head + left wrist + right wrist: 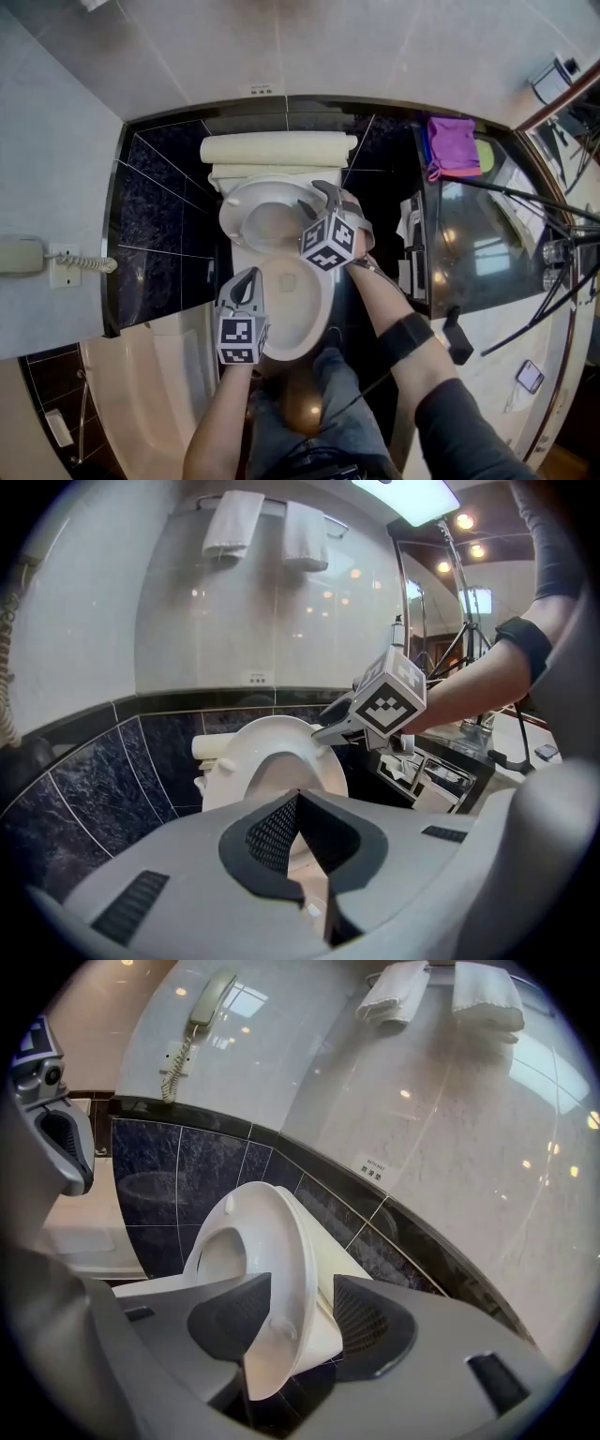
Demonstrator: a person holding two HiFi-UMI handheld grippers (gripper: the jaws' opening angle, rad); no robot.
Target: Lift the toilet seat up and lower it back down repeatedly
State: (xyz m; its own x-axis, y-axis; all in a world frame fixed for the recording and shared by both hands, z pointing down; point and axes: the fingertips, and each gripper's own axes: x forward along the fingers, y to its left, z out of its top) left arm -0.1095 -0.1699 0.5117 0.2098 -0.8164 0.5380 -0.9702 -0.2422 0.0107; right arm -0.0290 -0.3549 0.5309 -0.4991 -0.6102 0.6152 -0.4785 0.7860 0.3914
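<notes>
R gripper [302, 1312] grips toilet seat [267, 1232], lower edge hidden

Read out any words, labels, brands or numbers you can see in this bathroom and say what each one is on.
No text can be read in any view.
Small wall plate above the dark tiles: faint marks, too small to read.
Marker cubes: black-and-white square patterns only, no words.
Wall phone and toilet seat: no marking visible.
</notes>
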